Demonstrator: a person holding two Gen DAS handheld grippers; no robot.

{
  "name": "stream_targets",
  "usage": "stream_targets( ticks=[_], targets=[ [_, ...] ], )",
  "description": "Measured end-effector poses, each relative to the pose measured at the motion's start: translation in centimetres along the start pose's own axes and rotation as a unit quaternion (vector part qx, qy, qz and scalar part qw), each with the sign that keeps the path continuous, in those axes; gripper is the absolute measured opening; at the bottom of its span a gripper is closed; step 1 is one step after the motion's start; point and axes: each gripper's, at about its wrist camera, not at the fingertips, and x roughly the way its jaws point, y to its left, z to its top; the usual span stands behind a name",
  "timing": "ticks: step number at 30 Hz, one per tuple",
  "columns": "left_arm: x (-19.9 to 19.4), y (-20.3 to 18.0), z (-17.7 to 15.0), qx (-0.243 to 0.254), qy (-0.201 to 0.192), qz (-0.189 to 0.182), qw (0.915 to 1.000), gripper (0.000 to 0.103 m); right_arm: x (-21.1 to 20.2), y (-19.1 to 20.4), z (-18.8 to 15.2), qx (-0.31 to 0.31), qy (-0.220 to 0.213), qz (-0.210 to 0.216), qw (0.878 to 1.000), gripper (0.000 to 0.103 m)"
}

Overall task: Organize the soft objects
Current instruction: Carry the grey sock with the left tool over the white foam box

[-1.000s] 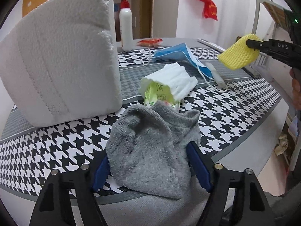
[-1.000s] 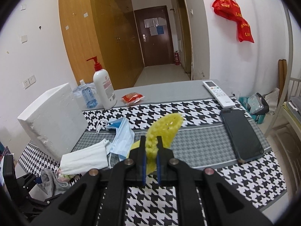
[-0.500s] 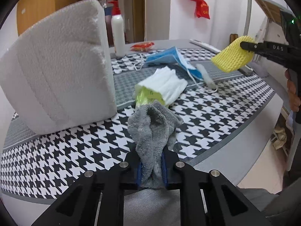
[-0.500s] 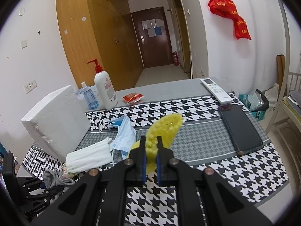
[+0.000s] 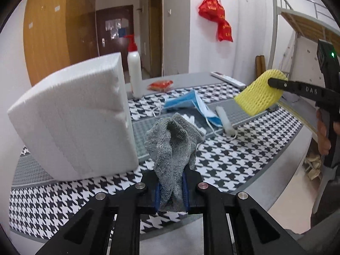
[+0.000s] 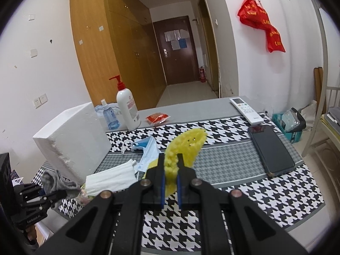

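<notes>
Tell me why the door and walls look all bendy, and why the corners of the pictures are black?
Both views come through a fisheye lens: in the right wrist view the door frame bows and straight walls curve; the black corners are the lens's round rim. In the left wrist view the foam block near the edge looks stretched, and it is slightly soft.

Left tongs (image 5: 171, 191) clamped on a bunched grey cloth (image 5: 173, 142) above a houndstooth-covered bench (image 5: 233, 159), white foam block (image 5: 78, 116) at left, blue face mask (image 5: 189, 106) beyond, right tongs (image 5: 274, 82) gripping a yellow foam net (image 5: 257, 99) at right.
</notes>
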Motion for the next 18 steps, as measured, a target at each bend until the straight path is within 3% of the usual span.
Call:
stream_targets(
  ticks=[18],
  targets=[
    [-4.6, 1.3, 2.7, -0.011, -0.091, 0.008, 0.9957, 0.017, -2.5, 3.8, 0.1, -0.024, -0.042, 0.04, 0.998, 0.011]
  ],
)
